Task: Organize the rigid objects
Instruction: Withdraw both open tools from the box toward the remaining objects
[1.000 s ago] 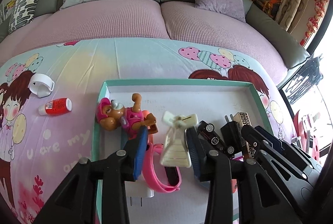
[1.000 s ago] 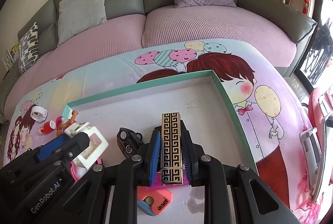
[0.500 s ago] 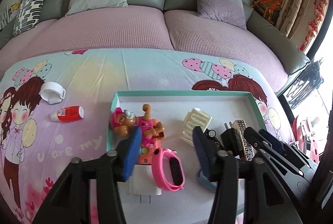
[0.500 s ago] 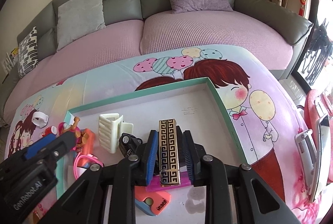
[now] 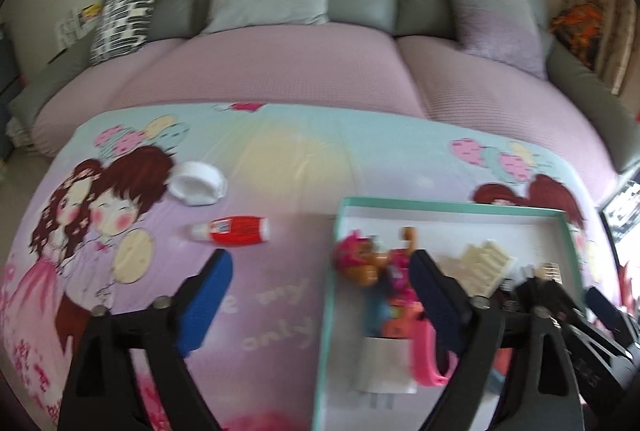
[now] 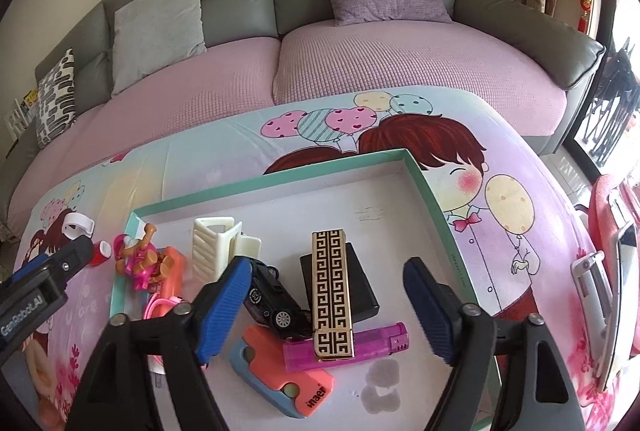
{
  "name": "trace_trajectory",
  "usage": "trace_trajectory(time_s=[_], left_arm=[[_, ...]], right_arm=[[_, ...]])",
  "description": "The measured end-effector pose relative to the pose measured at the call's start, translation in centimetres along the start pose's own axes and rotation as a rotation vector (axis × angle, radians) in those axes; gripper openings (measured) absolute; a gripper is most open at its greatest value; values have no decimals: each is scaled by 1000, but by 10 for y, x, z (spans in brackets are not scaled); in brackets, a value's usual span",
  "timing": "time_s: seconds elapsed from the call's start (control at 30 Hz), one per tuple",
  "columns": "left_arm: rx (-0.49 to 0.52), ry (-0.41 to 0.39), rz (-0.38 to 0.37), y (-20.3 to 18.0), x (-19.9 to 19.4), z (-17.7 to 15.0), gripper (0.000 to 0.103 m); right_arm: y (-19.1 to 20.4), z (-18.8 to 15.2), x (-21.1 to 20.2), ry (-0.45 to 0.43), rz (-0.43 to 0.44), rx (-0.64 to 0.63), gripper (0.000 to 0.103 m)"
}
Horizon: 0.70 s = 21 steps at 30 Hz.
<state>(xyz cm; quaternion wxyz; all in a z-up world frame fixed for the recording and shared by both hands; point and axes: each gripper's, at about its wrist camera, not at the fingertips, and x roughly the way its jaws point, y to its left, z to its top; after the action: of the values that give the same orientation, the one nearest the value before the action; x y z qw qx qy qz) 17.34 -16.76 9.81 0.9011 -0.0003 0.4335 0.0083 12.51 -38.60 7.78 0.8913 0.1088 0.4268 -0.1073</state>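
A teal-rimmed box (image 6: 430, 187) holds a gold patterned bar (image 6: 332, 291), a cream hair clip (image 6: 218, 245), a black toy car (image 6: 272, 301), a purple lighter (image 6: 360, 347) and a pink dog figure (image 6: 140, 263). My right gripper (image 6: 326, 307) is open above the bar, which lies free between the fingers. My left gripper (image 5: 320, 295) is open and empty over the box's left rim (image 5: 328, 307). A red-labelled tube (image 5: 236, 229) and a white band (image 5: 198, 183) lie on the cloth to its left.
A cartoon-print cloth (image 5: 280, 159) covers the table. A pink watch (image 5: 430, 355) and a white charger (image 5: 384, 367) lie in the box. A sofa (image 6: 360, 43) with cushions stands behind. Something red and white (image 6: 612, 271) sits off the table's right edge.
My right gripper opened and let go of the gold bar, which now lies in the box. My left gripper released the hair clip, opened wide and swung left toward the box's left rim.
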Motion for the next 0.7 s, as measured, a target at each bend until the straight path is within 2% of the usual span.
trace_trajectory(time_s=[0.2,0.23,0.27,0.7], left_arm=[[-41,16,43,15,11,-1,93],[-44,12,47,16,11,-1,94],[-47,7,50,18,11,-1,95],[-118,-16,68,37,7,2,96]], right_arm=[[7,-1,2,4,16,-24,93],[8,-1,2,6,17,-29,96],[9,-1,3,7,17,-32,103],[40,-1,0,3,75,-89,103]])
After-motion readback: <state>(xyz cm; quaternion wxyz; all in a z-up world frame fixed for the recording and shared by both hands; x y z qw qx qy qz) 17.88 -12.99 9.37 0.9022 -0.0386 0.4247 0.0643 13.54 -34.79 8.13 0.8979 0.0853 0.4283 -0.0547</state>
